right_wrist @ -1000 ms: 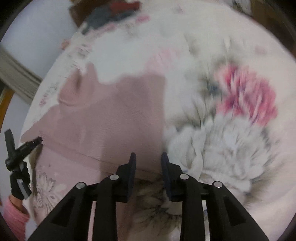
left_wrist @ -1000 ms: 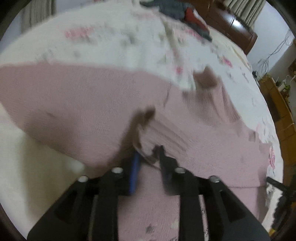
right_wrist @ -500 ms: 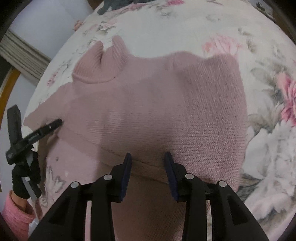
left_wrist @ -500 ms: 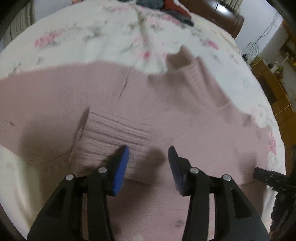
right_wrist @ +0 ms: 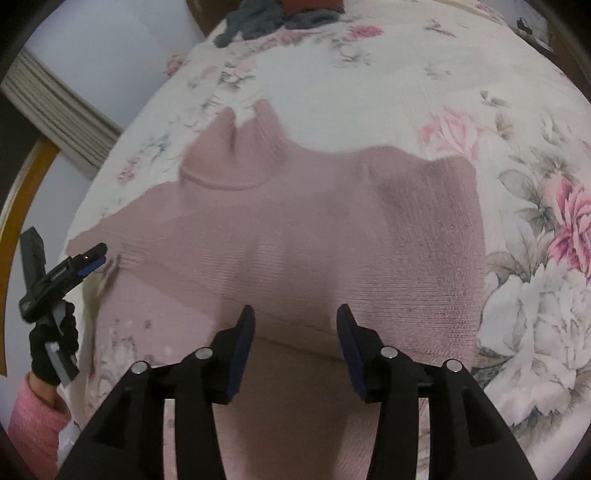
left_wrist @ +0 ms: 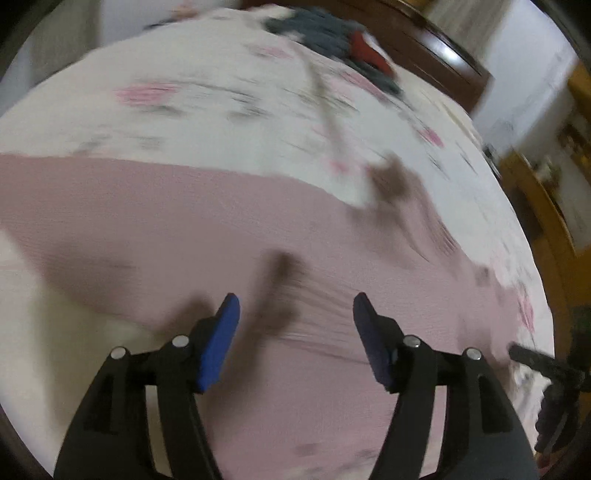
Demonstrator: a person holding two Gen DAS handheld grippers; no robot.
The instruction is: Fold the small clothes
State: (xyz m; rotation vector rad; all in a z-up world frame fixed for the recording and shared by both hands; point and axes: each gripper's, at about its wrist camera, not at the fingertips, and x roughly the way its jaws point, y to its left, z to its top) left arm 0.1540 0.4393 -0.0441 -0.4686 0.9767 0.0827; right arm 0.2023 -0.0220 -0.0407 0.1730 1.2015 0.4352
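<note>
The dusty-pink knitted turtleneck sweater (right_wrist: 295,229) lies flat, sleeves folded in, beneath my wide-spread, empty left gripper (left_wrist: 295,317) and right gripper (right_wrist: 295,325).

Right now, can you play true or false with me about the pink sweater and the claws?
1. The pink sweater lies on a flowery bedspread. True.
2. The right claw is squeezing the sweater. False: its jaws stand wide open with nothing between them.
3. The left claw is open. True.
4. The sweater's collar points toward the far end of the bed. True.
5. The dark clothes pile sits on top of the sweater. False: it lies far off, near the head of the bed.
</note>
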